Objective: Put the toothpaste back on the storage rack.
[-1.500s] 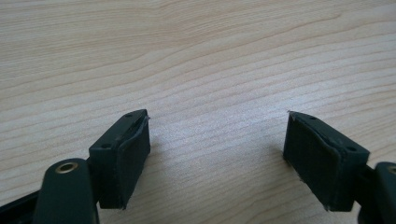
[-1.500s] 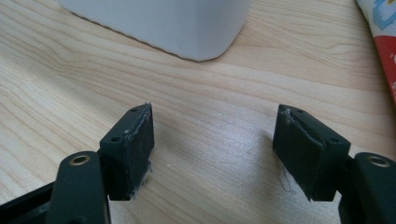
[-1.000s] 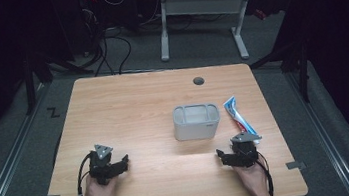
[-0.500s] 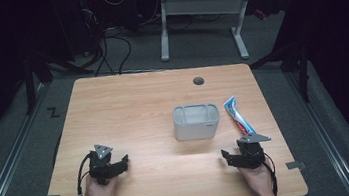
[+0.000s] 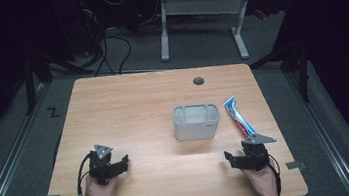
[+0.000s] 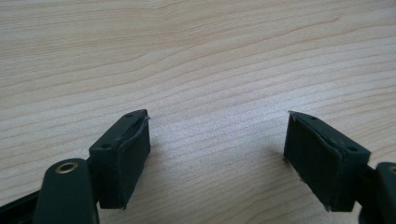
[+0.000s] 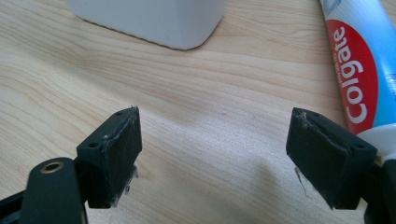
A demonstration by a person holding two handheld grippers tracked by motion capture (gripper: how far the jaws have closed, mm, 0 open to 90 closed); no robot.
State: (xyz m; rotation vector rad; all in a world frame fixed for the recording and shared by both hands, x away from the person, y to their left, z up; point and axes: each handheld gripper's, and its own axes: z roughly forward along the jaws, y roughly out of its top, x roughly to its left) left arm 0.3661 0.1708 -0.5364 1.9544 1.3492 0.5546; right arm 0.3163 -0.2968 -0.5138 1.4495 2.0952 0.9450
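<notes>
The toothpaste tube (image 7: 358, 70) reads "Colgate" in white letters on a red patch, with blue along its far side; any smaller print is too blurry to read. It lies flat near the table's (image 5: 128, 108) right edge, just right of the grey tub (image 5: 196, 121). In the high view its long axis runs diagonally, the flat crimped end pointing away toward the far side and the white cap end toward the right gripper (image 5: 236, 158). That gripper's jaws have just been opening and stand wide apart with bare wood between them, the cap just beside its right jaw. The left gripper (image 5: 118, 165) is also released, over plain tabletop, well apart from the tube.
</notes>
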